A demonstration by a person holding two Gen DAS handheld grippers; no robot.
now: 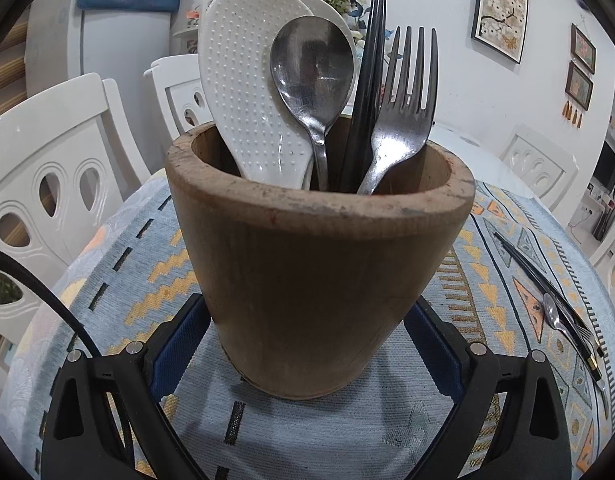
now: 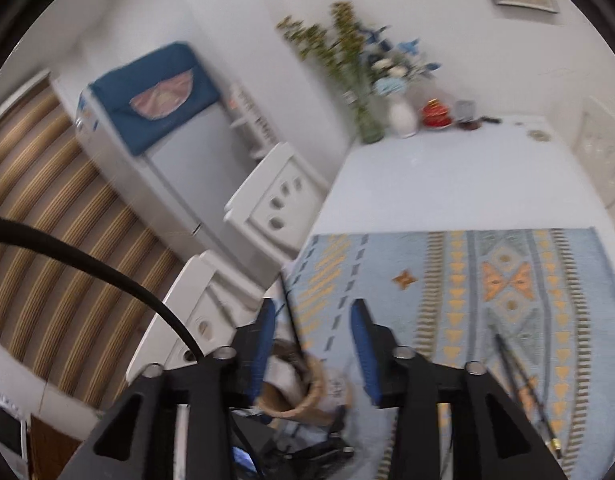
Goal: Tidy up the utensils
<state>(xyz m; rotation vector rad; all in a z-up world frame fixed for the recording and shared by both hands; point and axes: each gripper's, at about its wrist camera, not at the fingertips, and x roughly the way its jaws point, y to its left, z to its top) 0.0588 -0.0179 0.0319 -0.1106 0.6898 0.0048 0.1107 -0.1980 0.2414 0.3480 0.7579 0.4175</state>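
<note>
Our right gripper [image 2: 313, 344], jaws parted and empty, hangs above the cup [image 2: 303, 396]. Remaining black chopsticks [image 2: 523, 392] lie at four o'clock, pointing twelve-to-five. Left gripper [image 1: 307, 344] clamps the cup [image 1: 319, 264].

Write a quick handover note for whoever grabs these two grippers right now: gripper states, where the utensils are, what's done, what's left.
Left gripper: closed around the wooden holder, steadying it upright on the patterned cloth.
Right gripper: open, nothing between its fingers, above the holder.
Done: white rice paddle, large spoon, fork and black chopsticks stand in the holder.
Left: a small spoon, black chopsticks and what looks like another fork, partly hidden, lie on the cloth to the right. Pick them up and drop them in.
</note>
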